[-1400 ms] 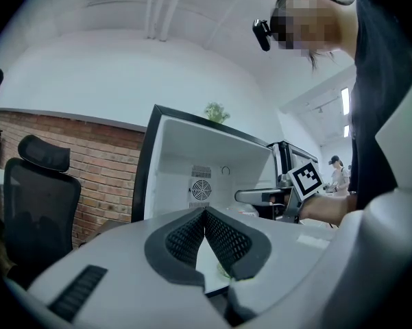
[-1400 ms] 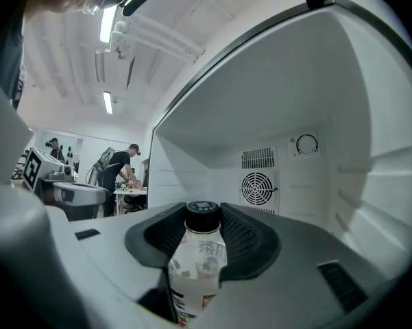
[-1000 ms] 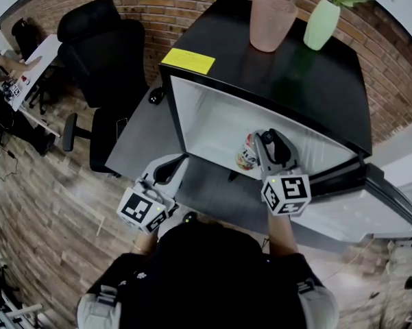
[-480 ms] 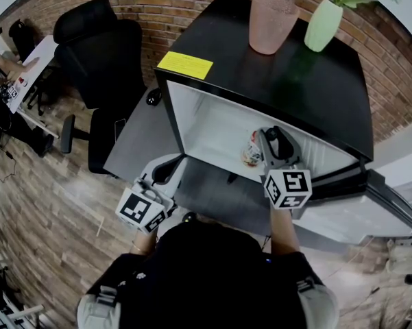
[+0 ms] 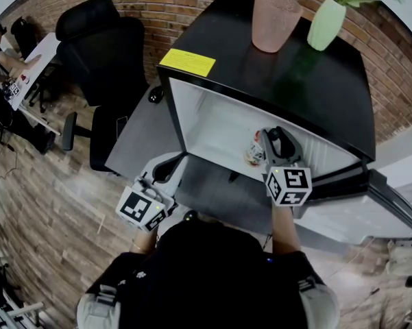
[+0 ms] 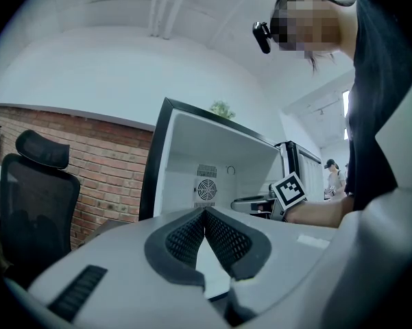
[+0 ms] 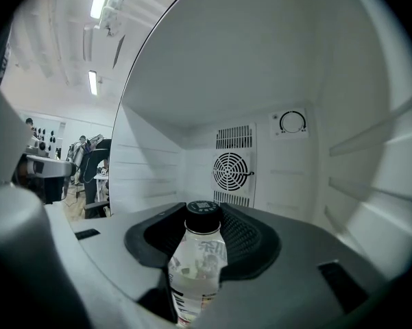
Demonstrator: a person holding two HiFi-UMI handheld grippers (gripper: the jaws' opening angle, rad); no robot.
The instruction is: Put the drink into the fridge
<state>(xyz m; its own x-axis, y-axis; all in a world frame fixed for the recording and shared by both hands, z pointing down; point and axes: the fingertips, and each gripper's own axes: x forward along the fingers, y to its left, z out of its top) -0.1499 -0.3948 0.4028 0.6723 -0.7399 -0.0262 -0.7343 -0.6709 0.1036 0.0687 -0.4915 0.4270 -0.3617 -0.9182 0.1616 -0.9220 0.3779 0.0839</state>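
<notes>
The drink, a clear bottle (image 7: 197, 269) with a black cap and printed label, stands upright between the pads of my right gripper (image 7: 204, 216), which is shut on it. In the head view the bottle (image 5: 253, 153) and right gripper (image 5: 270, 137) are just inside the open white cavity of the black mini fridge (image 5: 192, 118). The fridge's back wall with its round fan (image 7: 232, 171) lies straight ahead of the bottle. My left gripper (image 5: 166, 170) hangs low in front of the fridge, outside it, with its pads (image 6: 226, 235) touching and nothing between them.
On the fridge top stand a pink cup (image 5: 271, 20), a green vase with a plant (image 5: 325, 22) and a yellow note (image 5: 187, 62). The fridge door (image 5: 356, 214) hangs open at right. A black office chair (image 5: 103, 46) stands left; a person sits at a desk (image 5: 0, 53) far left.
My right gripper has carried the bottle a little farther into the fridge. The left gripper has stayed where it was.
</notes>
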